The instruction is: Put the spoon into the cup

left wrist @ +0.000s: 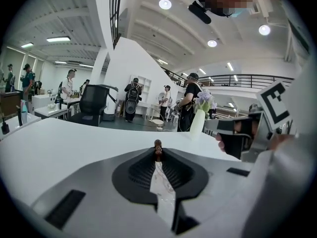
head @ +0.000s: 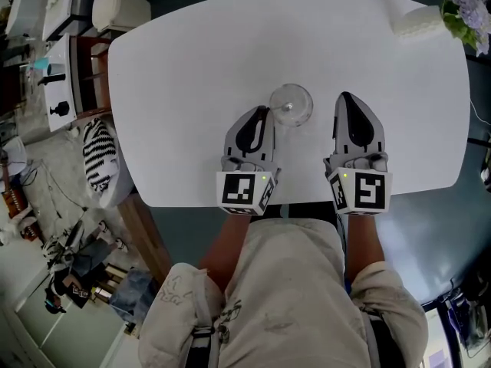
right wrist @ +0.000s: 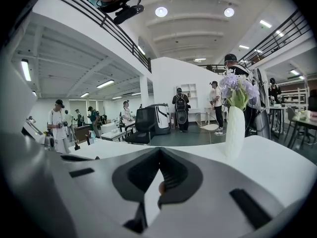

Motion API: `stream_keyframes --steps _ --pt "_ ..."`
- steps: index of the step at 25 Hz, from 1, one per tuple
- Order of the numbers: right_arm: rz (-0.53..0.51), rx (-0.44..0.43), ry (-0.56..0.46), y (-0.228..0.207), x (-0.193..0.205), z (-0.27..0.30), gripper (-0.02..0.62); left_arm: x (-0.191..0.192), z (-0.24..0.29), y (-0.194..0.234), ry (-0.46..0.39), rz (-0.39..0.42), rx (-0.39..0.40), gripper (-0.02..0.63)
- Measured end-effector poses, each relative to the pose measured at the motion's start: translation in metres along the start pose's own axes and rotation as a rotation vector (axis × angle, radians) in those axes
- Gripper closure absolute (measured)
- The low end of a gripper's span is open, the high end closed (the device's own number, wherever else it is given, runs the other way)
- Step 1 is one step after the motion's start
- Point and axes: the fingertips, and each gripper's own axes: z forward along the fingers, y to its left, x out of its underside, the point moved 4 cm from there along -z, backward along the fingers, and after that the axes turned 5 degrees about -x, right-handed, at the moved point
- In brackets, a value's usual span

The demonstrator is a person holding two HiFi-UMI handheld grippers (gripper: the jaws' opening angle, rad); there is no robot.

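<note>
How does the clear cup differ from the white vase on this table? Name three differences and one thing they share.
Material: the cup is clear glass, while the vase is white, opaque and ribbed.
Contents: the vase holds purple flowers; the cup holds no flowers.
Place: the cup stands near the middle of the table, the vase at its far right corner.
Shared: both stand on the same white table.

Clear glossy glass cup (head: 291, 104), smooth matt white table (head: 192, 67)
</note>
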Motion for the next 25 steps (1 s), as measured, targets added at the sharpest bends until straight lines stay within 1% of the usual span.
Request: stream_keyframes --steps 7,15,19,21,25 --pt "0.009 -0.001 0.013 -0.003 0.008 0.003 0.607 0.011 0.007 0.001 0.015 -0.017 -0.015 0.569" --pt "0.015 0.002 0.009 -0.008 0.01 -0.002 0.607 0.019 0.012 -0.004 0.034 -0.009 -0.029 0.558" --pt "0.014 0.002 0.002 -0.008 0.009 -0.005 0.607 0.02 0.012 -0.004 0.032 0.011 -0.039 0.558" --pt "0.013 0.002 0.0 -0.008 0.008 -0.007 0.607 0.02 0.011 -0.005 0.035 0.017 -0.036 0.544" --pt "0.007 0.002 -0.01 -0.007 0.004 -0.011 0.607 0.019 0.009 -0.008 0.035 0.03 -0.025 0.477"
